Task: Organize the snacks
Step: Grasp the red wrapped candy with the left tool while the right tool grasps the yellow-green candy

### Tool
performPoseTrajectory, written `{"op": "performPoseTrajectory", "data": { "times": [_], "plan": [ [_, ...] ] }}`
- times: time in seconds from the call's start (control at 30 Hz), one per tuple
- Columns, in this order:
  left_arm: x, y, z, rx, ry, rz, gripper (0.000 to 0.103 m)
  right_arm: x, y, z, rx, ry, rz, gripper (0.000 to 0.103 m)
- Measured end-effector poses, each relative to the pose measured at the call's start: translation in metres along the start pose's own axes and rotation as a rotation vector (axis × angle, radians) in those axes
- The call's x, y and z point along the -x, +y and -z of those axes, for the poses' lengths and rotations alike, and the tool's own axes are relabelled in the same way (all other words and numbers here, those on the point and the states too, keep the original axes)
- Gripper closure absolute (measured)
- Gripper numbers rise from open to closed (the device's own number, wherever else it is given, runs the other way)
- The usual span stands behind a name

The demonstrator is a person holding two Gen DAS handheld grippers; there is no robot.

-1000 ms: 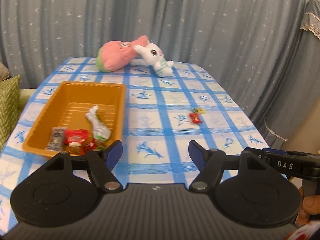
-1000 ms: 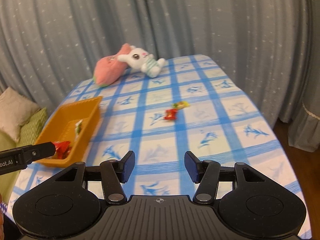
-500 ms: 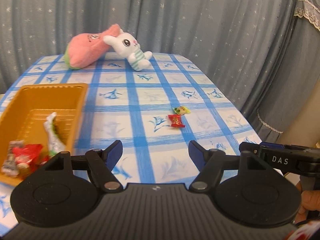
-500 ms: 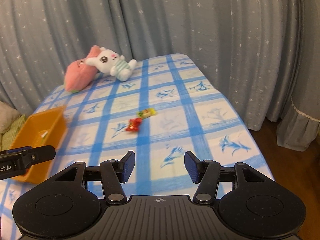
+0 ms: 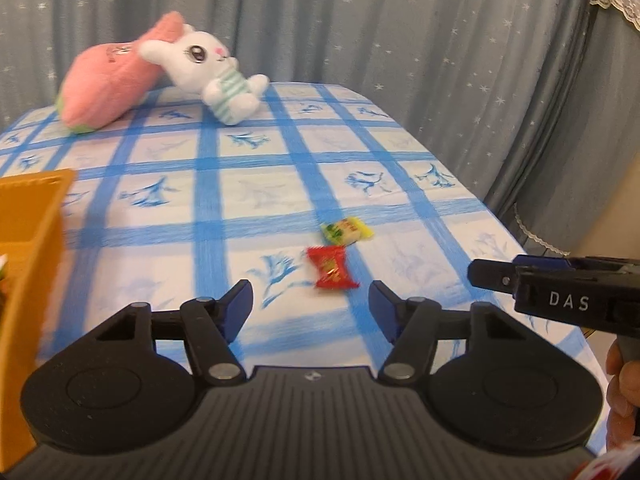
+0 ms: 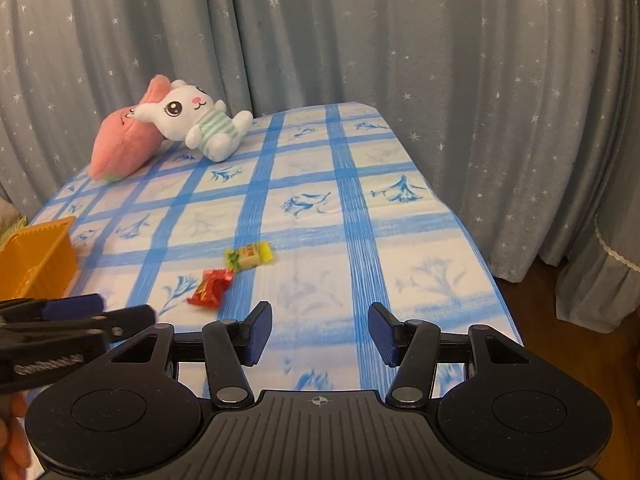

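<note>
The left gripper (image 5: 310, 300) has its blue-padded jaws closing with nothing yet between them; the red candy (image 5: 331, 268) lies on the cloth just beyond the fingertips, a little right of the gap's middle. The right gripper (image 6: 320, 330) stands partly open and empty over bare cloth, with the red candy (image 6: 211, 289) off to its left and the yellow-green candy (image 6: 249, 257) just beyond that, the two wrappers nearly touching. The step in hand looks like picking up one of these last loose snacks for the orange basket (image 5: 28, 248), whose corner shows at the left edge with a bit of wrapper inside. To do it well, the left jaws should probably stay wide enough to straddle the red wrapper, come down with the pads on either side of its puffed middle rather than a twisted end, and close only once low against the cloth. The flat, slippery packet could skid or nudge its neighbour. The soft cloth may also bunch under the tips. The table wears a white tablecloth (image 5: 256, 200) with a blue grid and flower prints. At its far end a white plush rabbit (image 5: 208, 72) leans on a pink plush (image 5: 104, 88). Grey-blue star-print curtains (image 6: 400, 40) close the room behind.
</note>
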State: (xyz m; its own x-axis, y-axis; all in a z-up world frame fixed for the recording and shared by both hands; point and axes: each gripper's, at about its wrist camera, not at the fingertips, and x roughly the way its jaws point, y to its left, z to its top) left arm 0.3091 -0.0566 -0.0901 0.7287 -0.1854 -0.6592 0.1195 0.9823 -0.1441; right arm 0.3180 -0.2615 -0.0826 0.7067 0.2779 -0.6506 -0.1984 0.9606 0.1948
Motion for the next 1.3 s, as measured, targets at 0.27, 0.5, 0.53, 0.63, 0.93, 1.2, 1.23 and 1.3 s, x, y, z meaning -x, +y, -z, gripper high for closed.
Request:
{"op": "performPoseTrajectory", "data": {
  "times": [0.27,0.5,0.53,0.63,0.93,1.2,1.23,1.3],
  "plan": [
    [-0.048,-0.017,-0.006,-0.057,0.002,0.030,0.065,-0.025,-0.018,-0.008,-0.019,0.017,0.029,0.057],
    [-0.067,-0.015,-0.005,-0.097,0.036,0.029,0.082,-0.028,-0.020,-0.010,-0.026,0.015,0.032,0.057],
    [-0.065,-0.014,-0.003,-0.103,0.033,0.025,0.084,-0.029,-0.020,-0.010,-0.028,0.015,0.030,0.057],
    [-0.052,-0.004,0.000,-0.099,0.024,0.016,0.084,-0.033,-0.017,-0.013,-0.028,0.013,0.007,0.057],
    [-0.005,0.033,0.010,-0.001,-0.004,-0.017,0.084,-0.072,0.030,-0.023,0.138,-0.008,-0.136,0.058],
    [0.012,0.043,0.022,0.057,-0.011,-0.015,0.084,-0.108,0.046,-0.020,0.183,-0.016,-0.167,0.034],
    [0.013,0.044,0.022,0.058,-0.010,-0.016,0.084,-0.110,0.047,-0.019,0.191,-0.018,-0.161,0.034],
    [0.013,0.045,0.023,0.065,-0.010,-0.015,0.084,-0.117,0.048,-0.018,0.203,-0.011,-0.152,0.034]
  ]
}}
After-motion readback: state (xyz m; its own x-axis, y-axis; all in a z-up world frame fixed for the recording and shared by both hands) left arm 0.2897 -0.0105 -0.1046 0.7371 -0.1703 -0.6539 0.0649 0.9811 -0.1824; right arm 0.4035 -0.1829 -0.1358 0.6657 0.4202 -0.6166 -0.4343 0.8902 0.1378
